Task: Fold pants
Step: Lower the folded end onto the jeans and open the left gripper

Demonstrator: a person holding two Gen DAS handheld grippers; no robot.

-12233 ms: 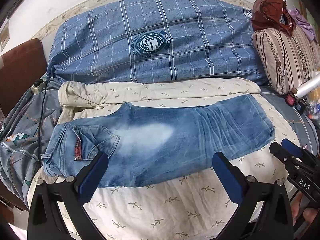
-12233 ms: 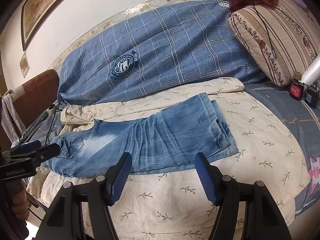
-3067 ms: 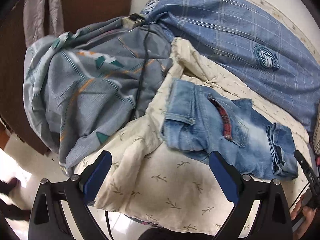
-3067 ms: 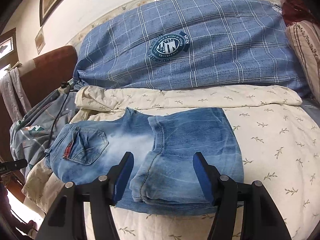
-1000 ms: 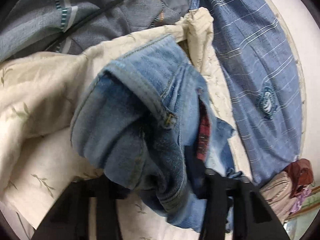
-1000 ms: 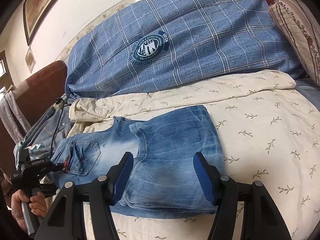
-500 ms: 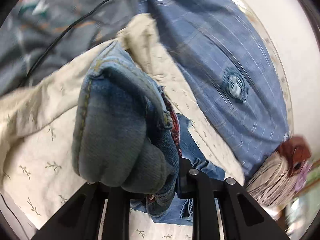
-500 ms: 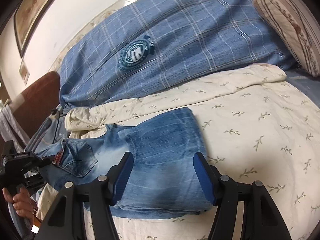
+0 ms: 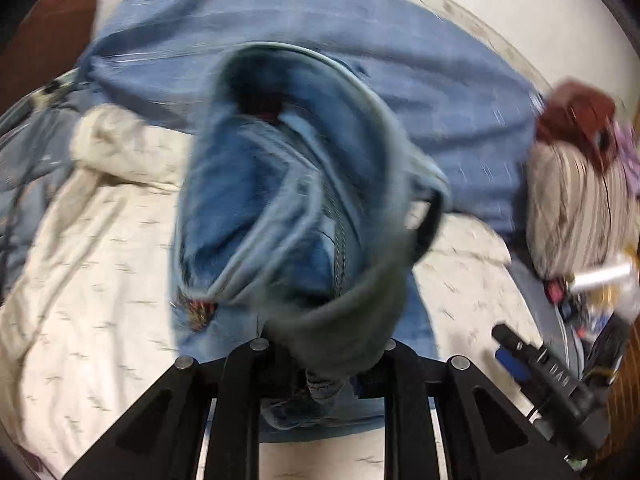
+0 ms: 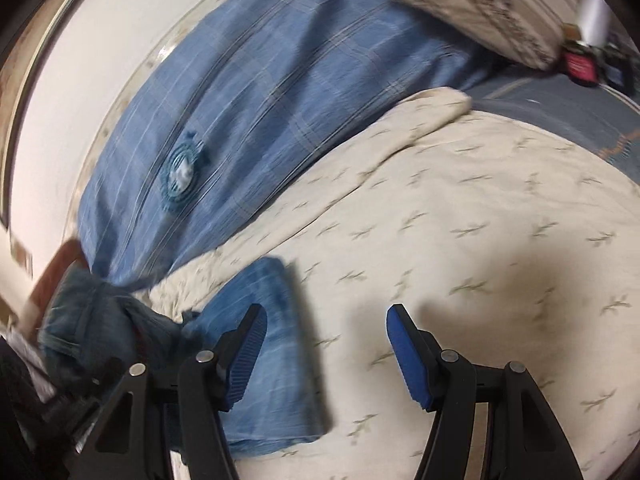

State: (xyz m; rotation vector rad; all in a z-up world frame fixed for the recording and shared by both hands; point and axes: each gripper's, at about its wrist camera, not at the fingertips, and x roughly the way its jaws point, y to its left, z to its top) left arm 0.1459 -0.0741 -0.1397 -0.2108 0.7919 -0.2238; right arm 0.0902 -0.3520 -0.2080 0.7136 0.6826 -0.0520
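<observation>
Brown headboard (image 9: 48, 36): dark padded panel at the far left edge of the left wrist view, behind the bedding.
Cream bedspread (image 9: 80, 280): leaf-printed cover over the bed, lying under the denim in both views.
Left gripper (image 9: 320, 376): black two-finger tool, clenched on the bunched waist end of the faded blue denim pants (image 9: 288, 208); its jaws have just been closing with that cloth between them.
Pants, left view: the gripped end is raised off the bedspread and bulges toward the camera, blurred.
Pants, right view: the folded leg part (image 10: 272, 360) lies flat on the bedspread; the lifted end hangs at the far left.
Blue plaid quilt (image 10: 260, 112): heaped along the white wall behind the pants.
Right gripper (image 10: 326, 356): blue-padded fingers released, apart, nothing between them; left finger over the folded denim's edge.
Striped pillow (image 9: 580, 208): beige, at the right.
</observation>
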